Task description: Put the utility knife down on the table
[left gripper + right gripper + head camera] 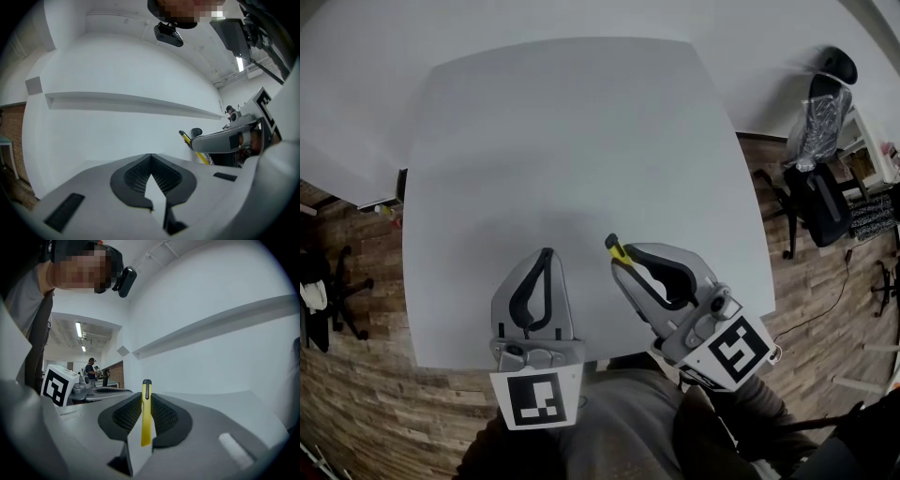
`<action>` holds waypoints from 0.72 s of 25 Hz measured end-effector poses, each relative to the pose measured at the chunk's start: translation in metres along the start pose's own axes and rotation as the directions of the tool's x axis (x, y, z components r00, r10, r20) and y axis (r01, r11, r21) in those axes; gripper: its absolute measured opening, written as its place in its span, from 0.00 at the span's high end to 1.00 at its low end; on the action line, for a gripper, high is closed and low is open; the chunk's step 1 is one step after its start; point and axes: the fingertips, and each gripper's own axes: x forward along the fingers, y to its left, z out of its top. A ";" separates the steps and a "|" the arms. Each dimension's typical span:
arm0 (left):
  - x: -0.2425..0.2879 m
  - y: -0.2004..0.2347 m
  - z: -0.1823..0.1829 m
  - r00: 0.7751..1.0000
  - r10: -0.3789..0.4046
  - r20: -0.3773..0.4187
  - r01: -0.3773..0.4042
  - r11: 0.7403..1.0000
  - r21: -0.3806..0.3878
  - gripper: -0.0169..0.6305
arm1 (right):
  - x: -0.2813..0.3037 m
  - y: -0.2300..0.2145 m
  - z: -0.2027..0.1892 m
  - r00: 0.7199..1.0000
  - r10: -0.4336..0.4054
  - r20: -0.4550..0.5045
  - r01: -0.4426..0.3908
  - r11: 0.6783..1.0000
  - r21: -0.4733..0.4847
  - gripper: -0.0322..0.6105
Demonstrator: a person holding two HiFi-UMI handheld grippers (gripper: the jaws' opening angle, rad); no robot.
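Head view, lower centre of frame: both grippers are held over the near edge of the white table [581,141].

Right gripper [625,255]: jaws clenched on the utility knife [616,248]. The right gripper view confirms it: the yellow body of the knife [146,416] stands pinched between the two dark ribbed pads [126,414], and its black-tipped end pokes out past the jaw tips. The knife is off to the right of centre and points toward the upper left of the frame. Whether it touches the tabletop cannot be told from any view.

Left gripper [547,254]: jaws closed tip to tip, with nothing between them in the left gripper view. It sits just beside the right gripper, to its left, and the two are apart.

Also seen in the left gripper view: the right gripper with the knife, at the right middle of that frame.

Surroundings: black office chair [821,204] on the wood floor [356,394] at the right edge.
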 end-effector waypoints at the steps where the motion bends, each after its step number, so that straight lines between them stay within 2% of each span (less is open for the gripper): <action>1: 0.003 -0.002 0.000 1.000 -0.003 -0.002 0.003 1.000 0.009 0.97 | 0.001 -0.003 -0.001 1.000 0.003 -0.004 -0.003 1.000 0.003 0.85; 7: 0.016 -0.001 -0.020 0.998 -0.013 -0.064 0.014 1.000 0.025 0.97 | 0.013 -0.017 -0.018 1.000 0.010 -0.022 -0.009 0.999 0.038 0.85; 18: 0.034 -0.002 -0.041 0.993 -0.038 -0.113 0.041 0.999 0.025 0.97 | 0.024 -0.038 -0.037 0.999 -0.013 -0.051 0.015 0.999 0.052 0.85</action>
